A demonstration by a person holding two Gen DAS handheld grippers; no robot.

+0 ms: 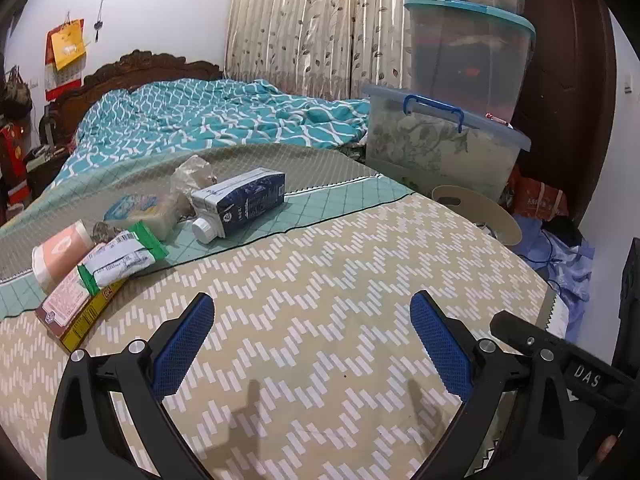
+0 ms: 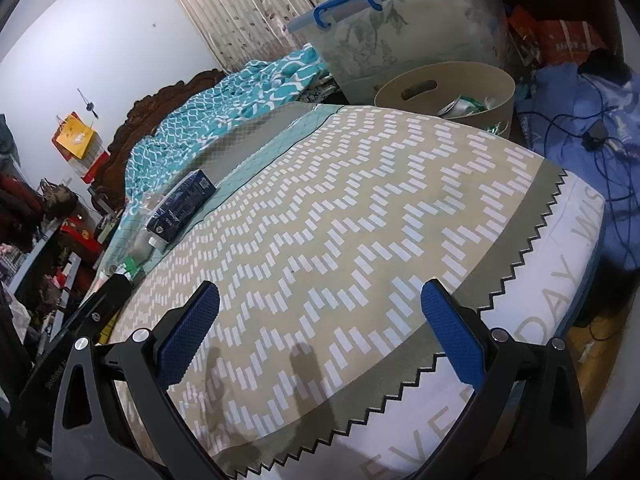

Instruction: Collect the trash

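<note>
A bed (image 1: pixel 340 300) with a beige zigzag cover carries a blue milk carton (image 1: pixel 244 200) lying on its side, a crumpled plastic bag (image 1: pixel 192 176), a green-edged wrapper (image 1: pixel 120 260), a pink tube (image 1: pixel 60 254) and a flat box (image 1: pixel 74 312), clustered together.

Open right tongs (image 2: pixel 320 320) above patterned bedspread (image 2: pixel 360 208), beige bin (image 2: pixel 472 76) beyond

Counted on the bed:
- milk carton (image 1: pixel 240 200), dark blue: 1
- clear plastic bags: 2, one crumpled (image 1: pixel 192 176), one holding something pale (image 1: pixel 144 212)
- pink-labelled cup (image 1: pixel 60 254): 1
- green-edged wrapper (image 1: pixel 120 258): 1
- flat boxes (image 1: pixel 76 308): 2, stacked

Beside the bed:
- beige round bin (image 2: pixel 444 94): 1
- clear lidded storage boxes: 3, one blue-handled (image 1: pixel 436 148), two stacked teal-lidded (image 1: pixel 472 48)

Grippers: 2, left (image 1: pixel 312 336) and right (image 2: pixel 320 328), both spread wide.
</note>
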